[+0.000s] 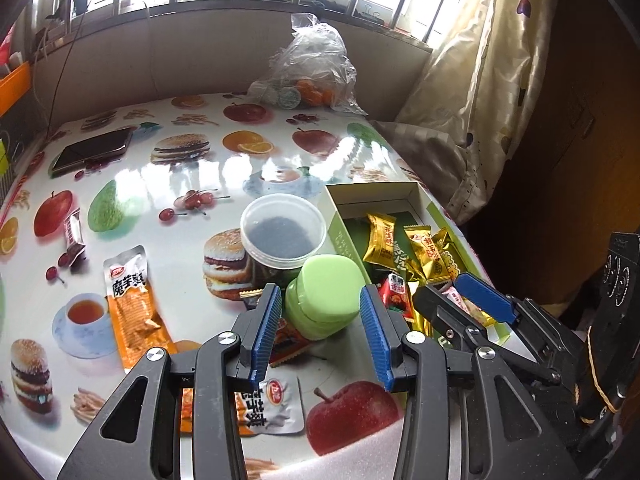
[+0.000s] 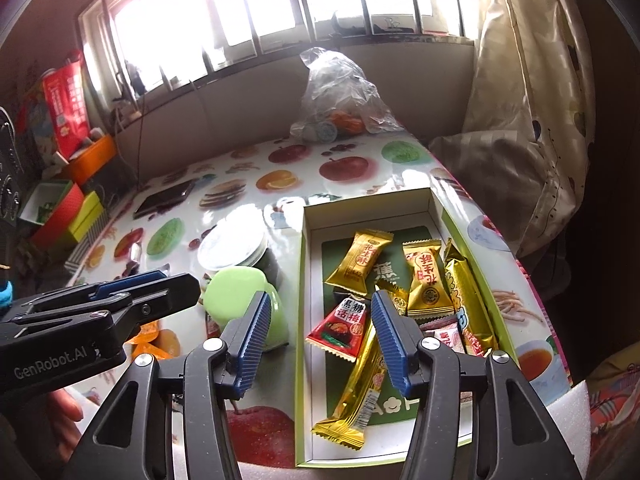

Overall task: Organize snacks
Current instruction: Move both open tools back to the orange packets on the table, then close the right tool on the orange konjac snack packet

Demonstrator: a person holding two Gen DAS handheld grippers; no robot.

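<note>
A shallow box [image 2: 304,280] at the table's right holds several gold and red snack packets, among them a red packet [image 2: 340,326] and a long gold bar [image 2: 358,384]. My right gripper [image 2: 318,320] is open and empty, hovering over the box's left part; it also shows in the left wrist view [image 1: 452,296]. My left gripper [image 1: 320,308] is open and empty, with a green lidded jar [image 1: 326,296] between its fingers. Orange konjac packets [image 1: 134,304] lie on the table to the left. Another packet [image 1: 266,406] lies under the left gripper.
A clear round tub with dark contents [image 1: 282,232] stands behind the green jar. A phone [image 1: 94,150] lies far left. A plastic bag of fruit [image 1: 312,68] sits at the back. A small red candy [image 1: 74,234] lies at left. Curtain and bedding are right of the table.
</note>
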